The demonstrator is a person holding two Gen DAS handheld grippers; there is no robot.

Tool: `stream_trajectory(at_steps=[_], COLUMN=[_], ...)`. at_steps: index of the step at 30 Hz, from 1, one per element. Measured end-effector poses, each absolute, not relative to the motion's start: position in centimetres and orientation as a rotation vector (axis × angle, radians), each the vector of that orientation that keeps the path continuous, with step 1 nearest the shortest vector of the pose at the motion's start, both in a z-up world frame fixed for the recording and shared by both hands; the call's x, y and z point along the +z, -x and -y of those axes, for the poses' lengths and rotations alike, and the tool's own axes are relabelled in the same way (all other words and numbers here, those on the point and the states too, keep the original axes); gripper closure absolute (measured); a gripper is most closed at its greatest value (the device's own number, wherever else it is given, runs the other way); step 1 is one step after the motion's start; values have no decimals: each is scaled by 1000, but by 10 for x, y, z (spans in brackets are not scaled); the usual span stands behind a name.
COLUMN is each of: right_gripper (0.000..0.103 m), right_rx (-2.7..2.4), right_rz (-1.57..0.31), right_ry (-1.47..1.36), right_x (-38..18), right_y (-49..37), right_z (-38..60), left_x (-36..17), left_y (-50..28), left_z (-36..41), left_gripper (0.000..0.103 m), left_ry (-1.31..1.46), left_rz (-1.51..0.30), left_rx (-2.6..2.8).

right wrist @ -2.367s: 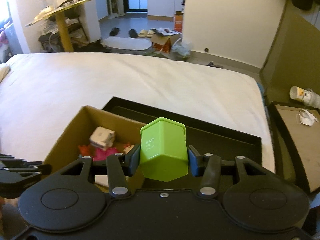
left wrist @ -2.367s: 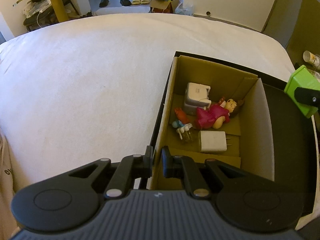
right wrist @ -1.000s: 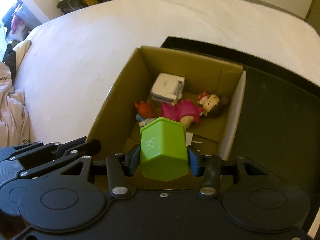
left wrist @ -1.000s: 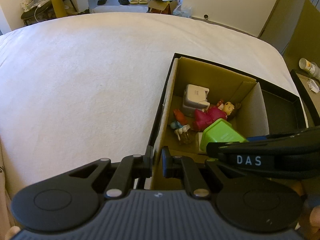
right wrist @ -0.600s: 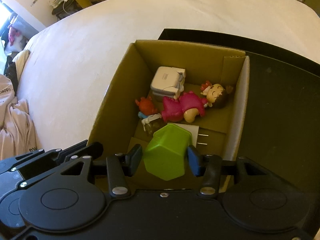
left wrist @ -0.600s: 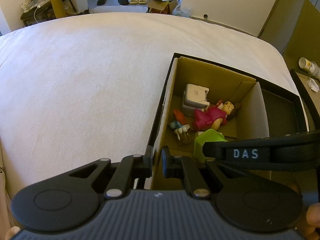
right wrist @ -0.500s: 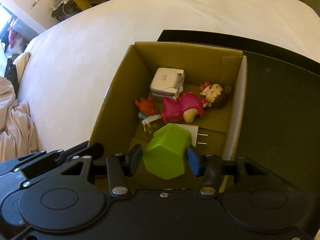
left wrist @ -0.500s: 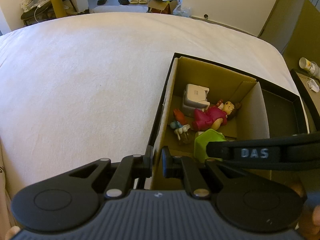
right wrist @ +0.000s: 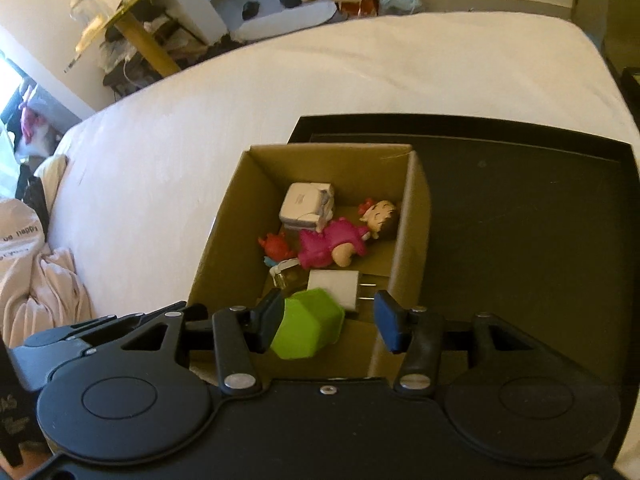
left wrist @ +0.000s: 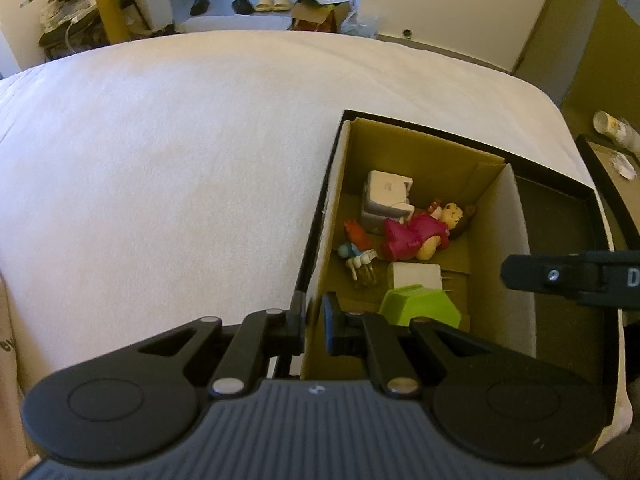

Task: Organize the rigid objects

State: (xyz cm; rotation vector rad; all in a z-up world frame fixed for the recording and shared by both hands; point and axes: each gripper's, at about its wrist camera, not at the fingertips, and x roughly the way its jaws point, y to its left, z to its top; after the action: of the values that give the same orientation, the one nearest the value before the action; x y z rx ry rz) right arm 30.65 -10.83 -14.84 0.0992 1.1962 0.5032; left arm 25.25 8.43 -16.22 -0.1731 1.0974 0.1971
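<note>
A brown cardboard box (right wrist: 416,208) sits in a black tray (right wrist: 520,220) on the white bed. Inside lie a green hexagonal cup (right wrist: 308,330), a white charger plug (right wrist: 334,284), a doll in a pink dress (right wrist: 340,240), a white square case (right wrist: 306,202) and small red and blue figures (right wrist: 276,248). My right gripper (right wrist: 328,322) is open above the box's near end, with the green cup lying loose below it. My left gripper (left wrist: 314,322) is shut on the box's left wall (left wrist: 320,248). The green cup also shows in the left wrist view (left wrist: 420,310).
The black tray's bare right half (left wrist: 560,224) lies beside the box. The white bed (left wrist: 160,160) spreads left and beyond. Clothes (right wrist: 36,280) lie at the bed's left edge. A second dark tray with a bottle (left wrist: 612,124) stands off the bed's right side.
My right gripper brought the green cup over the box, opened and let it go; the cup now lies in the box's near end. The gripper has drawn back. The left gripper kept still.
</note>
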Motion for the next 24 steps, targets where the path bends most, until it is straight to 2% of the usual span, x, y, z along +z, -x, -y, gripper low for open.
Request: stream_trajectory(at_steps=[6,8,13,16,18,20,24], right_gripper=[47,41,34,26,25,22,17], right_rx=[482,474,460,448,440,436,416], right_rz=[-1128,-1100,-1030,-995,-977,-964,-932], right_ry=[-106,-110,-99,-98,-93,-98,-112], right_x=[-134,-127,-110,-102,-97,-93,-83], right_y=[-295,-291,-281,-275,-271,-268,-259], right_z=[126,131,142,150,155,161,173], left_x=[-150,-143,-121,-108,-101,-94,-79], left_y=[-245,-243,-241,-240,-239,-236,-228], left_z=[-77,-75,-67,-61,-58,-54,-48], left_gripper=[94,93,91,89,80,67,56], left_ry=[151,154,144,136,129,112,115], left_rz=[-1109,-1098,-1077,-1065,-1062,-1050,-1023], left_rx=[179,178,163,154,151,143,136])
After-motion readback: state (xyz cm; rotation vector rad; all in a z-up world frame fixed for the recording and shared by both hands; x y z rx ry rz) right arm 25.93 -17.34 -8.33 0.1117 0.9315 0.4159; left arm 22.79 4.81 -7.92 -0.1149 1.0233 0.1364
